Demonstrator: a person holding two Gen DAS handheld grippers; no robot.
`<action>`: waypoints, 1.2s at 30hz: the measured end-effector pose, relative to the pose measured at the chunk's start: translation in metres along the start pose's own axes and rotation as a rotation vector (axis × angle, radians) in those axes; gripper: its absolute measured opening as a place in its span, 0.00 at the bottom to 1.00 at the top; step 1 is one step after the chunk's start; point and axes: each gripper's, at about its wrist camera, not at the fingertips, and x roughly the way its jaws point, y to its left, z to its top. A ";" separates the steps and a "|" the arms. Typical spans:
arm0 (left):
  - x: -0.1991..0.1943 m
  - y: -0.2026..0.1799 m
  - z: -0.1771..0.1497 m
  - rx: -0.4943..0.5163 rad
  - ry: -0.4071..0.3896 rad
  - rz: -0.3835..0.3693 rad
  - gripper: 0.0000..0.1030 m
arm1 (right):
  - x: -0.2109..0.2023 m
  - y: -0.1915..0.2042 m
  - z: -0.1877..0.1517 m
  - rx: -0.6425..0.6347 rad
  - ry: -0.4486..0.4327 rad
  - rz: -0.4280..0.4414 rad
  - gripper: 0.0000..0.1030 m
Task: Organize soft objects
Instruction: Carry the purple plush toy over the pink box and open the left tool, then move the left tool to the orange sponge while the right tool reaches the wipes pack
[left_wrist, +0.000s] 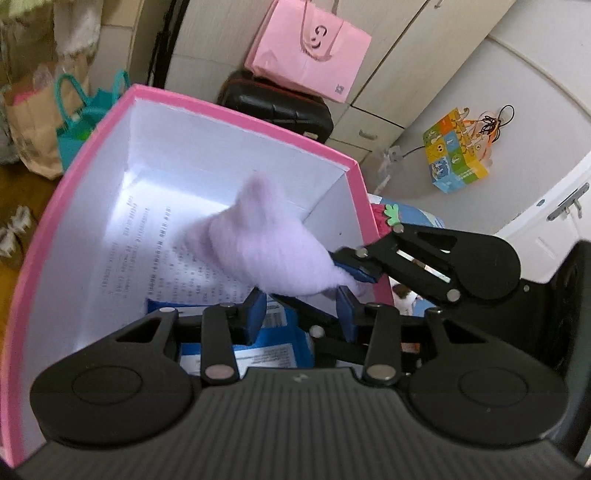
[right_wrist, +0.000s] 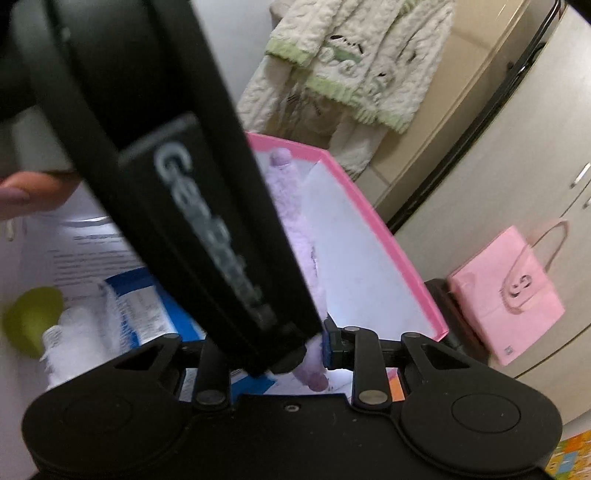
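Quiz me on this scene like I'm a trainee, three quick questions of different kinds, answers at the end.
1. True or false: the lilac plush is held over the open pink box.
2. Which gripper pinches the plush? A: left gripper. B: right gripper.
3. Fill in: the box is pink outside and ___ inside.

Key: 1 true; 2 B; 3 white.
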 end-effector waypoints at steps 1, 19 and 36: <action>-0.006 -0.003 -0.001 0.020 -0.014 0.022 0.39 | -0.005 -0.002 -0.001 0.020 -0.007 0.022 0.31; -0.111 -0.056 -0.057 0.226 -0.102 0.185 0.55 | -0.120 -0.015 -0.024 0.330 -0.086 0.240 0.40; -0.152 -0.145 -0.113 0.432 -0.109 0.090 0.67 | -0.239 -0.013 -0.071 0.341 -0.161 0.137 0.48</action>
